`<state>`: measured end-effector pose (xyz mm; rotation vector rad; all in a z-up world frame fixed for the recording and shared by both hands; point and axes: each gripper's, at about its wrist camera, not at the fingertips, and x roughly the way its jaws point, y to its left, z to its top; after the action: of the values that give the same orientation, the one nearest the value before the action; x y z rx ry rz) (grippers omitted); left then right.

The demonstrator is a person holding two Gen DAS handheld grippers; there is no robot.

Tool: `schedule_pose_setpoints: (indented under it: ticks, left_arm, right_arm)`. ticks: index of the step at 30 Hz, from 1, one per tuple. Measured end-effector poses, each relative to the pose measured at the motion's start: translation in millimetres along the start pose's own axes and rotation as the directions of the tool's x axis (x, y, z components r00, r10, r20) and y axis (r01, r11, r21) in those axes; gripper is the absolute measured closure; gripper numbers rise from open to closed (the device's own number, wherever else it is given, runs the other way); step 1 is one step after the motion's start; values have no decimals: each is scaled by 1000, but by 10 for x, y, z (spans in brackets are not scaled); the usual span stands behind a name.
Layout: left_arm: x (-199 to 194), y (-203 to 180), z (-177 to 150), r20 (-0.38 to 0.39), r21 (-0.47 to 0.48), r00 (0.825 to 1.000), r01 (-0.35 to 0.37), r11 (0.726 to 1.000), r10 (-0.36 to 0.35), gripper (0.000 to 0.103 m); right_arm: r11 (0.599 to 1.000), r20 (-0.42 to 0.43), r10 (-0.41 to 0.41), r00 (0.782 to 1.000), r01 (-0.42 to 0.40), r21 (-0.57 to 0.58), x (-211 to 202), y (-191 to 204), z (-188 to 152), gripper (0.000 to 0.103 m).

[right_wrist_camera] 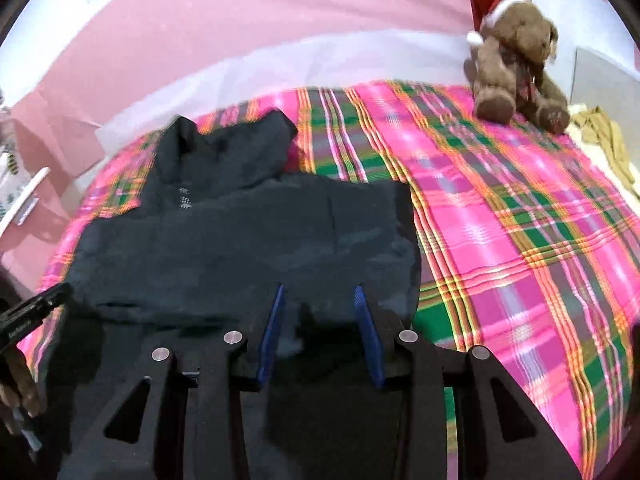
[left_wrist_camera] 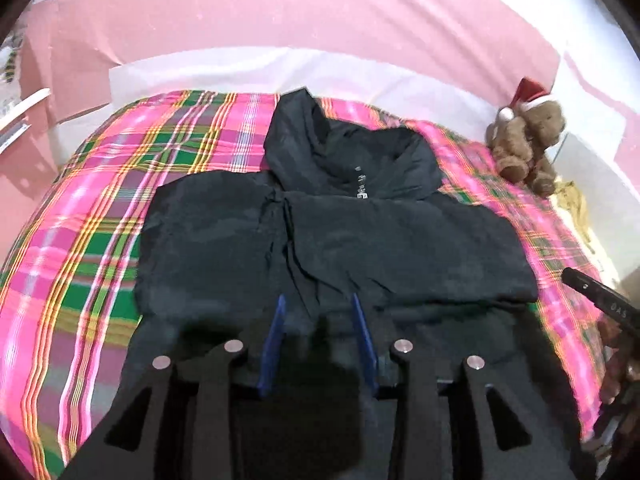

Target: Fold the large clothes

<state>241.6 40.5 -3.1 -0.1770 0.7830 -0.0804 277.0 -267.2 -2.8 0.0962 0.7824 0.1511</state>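
A black hooded jacket [left_wrist_camera: 340, 232] lies on the pink plaid bedspread [left_wrist_camera: 80, 240], hood toward the wall and both sleeves folded in over the body. My left gripper [left_wrist_camera: 318, 304] is open, its blue fingers [left_wrist_camera: 276, 336] just above the jacket's lower middle. My right gripper [right_wrist_camera: 320, 296] is open over the jacket [right_wrist_camera: 240, 232] near its lower right edge, with nothing between the fingers [right_wrist_camera: 368, 332]. Each gripper's body shows at the edge of the other view.
A brown teddy bear with a Santa hat [right_wrist_camera: 516, 56] sits at the bed's far right corner. A pink wall [left_wrist_camera: 320, 12] runs behind the bed. Beige cloth [right_wrist_camera: 604, 140] lies off the right edge. Bare bedspread [right_wrist_camera: 520, 240] stretches right of the jacket.
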Motion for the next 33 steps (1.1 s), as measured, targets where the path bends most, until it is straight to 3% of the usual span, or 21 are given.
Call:
schedule_pose_setpoints:
  ticks: [5,11,18,25,33]
  left_arm:
    - [-505,-25,-211,32,-2,999,9,1000,-9,63]
    - [-966,21,-348,74,-5,997,16,1000,-16,60]
    - [-1353,26,-366,117,13,993,17,1000,-19,57]
    - [-1464,-65,-325,129,38,991,42,998,-47,50]
    - [-1270,-93,-79,115,56,992,39,998,-45,47]
  right_arm:
    - [999,90,7,996,-4,-41,-581,320,-125,65]
    - [997,165,12,986,1,-80,-971,650,-237,62]
    - [993,162,21,987,-1,-121,-1164,926,-322,62]
    - [989,170,38,985,-12,-151,-1358,1091,-301,60]
    - [984,144,59,988,-33,-178,-1185,1121,-119,57]
